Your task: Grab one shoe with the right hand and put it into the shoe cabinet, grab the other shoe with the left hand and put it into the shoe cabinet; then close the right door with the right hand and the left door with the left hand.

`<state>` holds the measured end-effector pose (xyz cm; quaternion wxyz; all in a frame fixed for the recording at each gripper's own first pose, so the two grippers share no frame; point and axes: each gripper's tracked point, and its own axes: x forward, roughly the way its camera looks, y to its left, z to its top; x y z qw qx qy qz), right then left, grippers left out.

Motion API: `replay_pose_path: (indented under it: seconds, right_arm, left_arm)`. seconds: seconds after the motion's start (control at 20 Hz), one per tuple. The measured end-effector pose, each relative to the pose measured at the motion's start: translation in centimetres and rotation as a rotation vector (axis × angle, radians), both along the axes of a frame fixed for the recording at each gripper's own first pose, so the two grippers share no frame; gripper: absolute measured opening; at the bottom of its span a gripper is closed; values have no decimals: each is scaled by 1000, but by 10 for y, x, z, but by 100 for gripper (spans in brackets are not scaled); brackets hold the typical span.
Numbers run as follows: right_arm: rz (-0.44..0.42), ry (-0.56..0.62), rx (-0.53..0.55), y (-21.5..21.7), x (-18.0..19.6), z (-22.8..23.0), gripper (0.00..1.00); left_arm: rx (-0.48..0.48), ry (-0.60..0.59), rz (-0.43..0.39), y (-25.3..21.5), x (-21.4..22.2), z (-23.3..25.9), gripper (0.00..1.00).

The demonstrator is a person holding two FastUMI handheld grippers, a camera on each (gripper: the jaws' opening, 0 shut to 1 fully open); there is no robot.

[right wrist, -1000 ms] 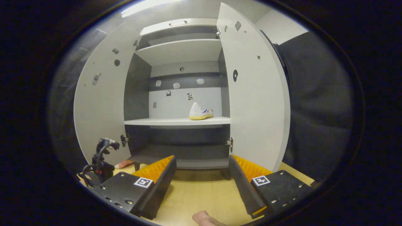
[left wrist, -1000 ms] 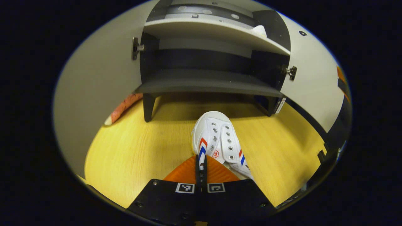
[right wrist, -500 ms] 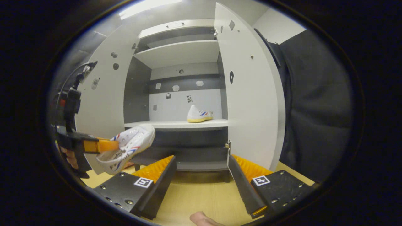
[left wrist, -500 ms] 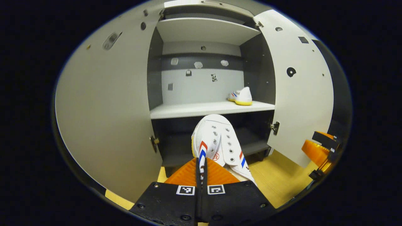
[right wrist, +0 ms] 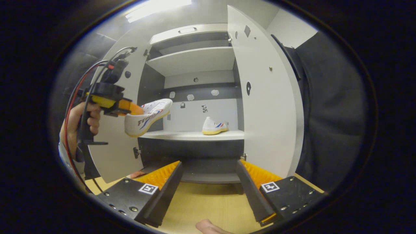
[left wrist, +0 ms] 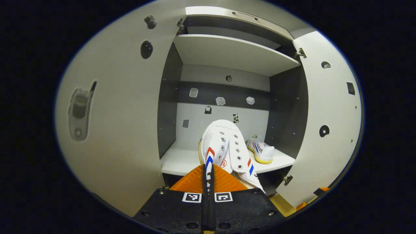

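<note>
Left gripper (left wrist: 208,175) clamped on the second shoe (left wrist: 224,149) at its side edge, toe pointing into the shoe cabinet (left wrist: 234,55), held raised at the height of the middle shelf (left wrist: 182,162), likely so it clears the front edge. First shoe (right wrist: 214,126) sits at the shelf's right end, leaving the left part free. Right gripper (right wrist: 209,182) wide, carrying nothing, low before the cabinet. Left door (left wrist: 113,123) and right door (right wrist: 266,97) open.

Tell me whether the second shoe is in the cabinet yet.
Not yet. The left tongs hold the shoe in the air before the open cabinet, above its shelf.
</note>
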<state>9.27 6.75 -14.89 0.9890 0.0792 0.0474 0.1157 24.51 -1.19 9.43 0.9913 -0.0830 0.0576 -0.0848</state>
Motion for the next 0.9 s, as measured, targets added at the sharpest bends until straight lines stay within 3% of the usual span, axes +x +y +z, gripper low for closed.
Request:
replay_pose_path:
  seconds: [0.25,0.45,0.7,0.8,0.9]
  right_arm:
    - [22,6,42,8,-6,-3,99]
    - [11,10,33,8,-9,-8,99]
    - [-12,36,33,2,-14,-17,99]
    - [-8,39,32,3,-16,-18,99]
    - [-10,41,36,3,-18,-19,99]
  left_arm:
    - [7,40,73,-7,96,21,0]
    - [33,149,75,-17,154,-14,1]
    - [30,292,81,-22,186,-68,1]
    - [2,298,49,-27,180,-67,6]
    - [6,170,69,-17,177,-31,33]
